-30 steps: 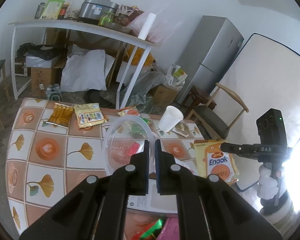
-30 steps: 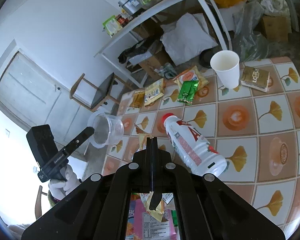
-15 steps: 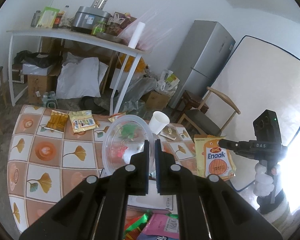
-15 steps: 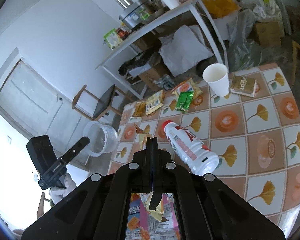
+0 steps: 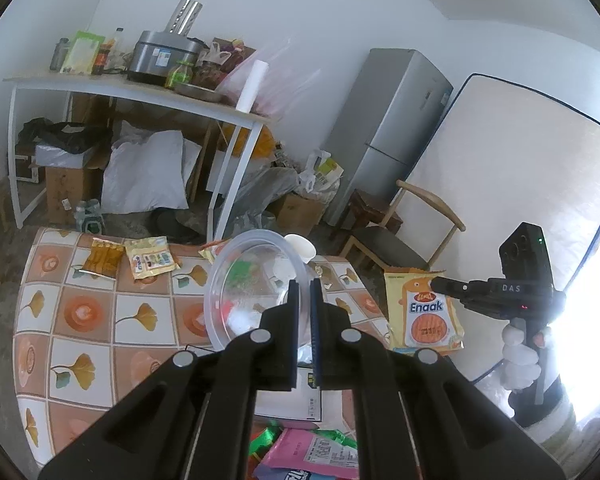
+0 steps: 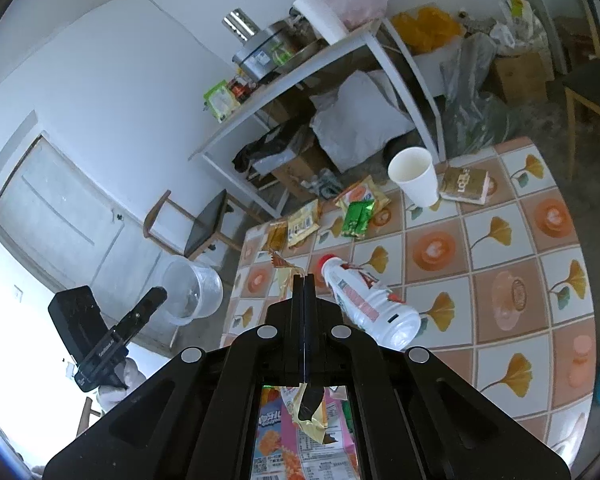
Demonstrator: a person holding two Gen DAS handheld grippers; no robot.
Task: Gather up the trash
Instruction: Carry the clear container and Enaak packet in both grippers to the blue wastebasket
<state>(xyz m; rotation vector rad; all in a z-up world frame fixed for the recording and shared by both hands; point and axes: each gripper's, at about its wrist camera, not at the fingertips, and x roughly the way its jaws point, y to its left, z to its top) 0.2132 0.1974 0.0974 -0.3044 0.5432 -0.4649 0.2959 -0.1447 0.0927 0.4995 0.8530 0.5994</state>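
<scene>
Left gripper [image 5: 305, 280] pinches clear plastic cup [image 5: 256, 276] wall, centre frame; right gripper [image 6: 304, 278] clamped on yellow snack wrapper [image 5: 422, 310], possibly empty.

Behind clear plastic tub [image 5: 256, 284]: paper cup [image 5: 300, 246] partly hidden. Cut off at bottom edge: pink snack packet [image 6: 300, 452]; print unreadable.

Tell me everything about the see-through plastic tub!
The see-through plastic tub is round, clear and thin-walled, with a thicker rim. It is empty. The left gripper pinches its wall, holding it tipped sideways in the air. In the right wrist view it hangs beside the tiled table, not on it.
</scene>
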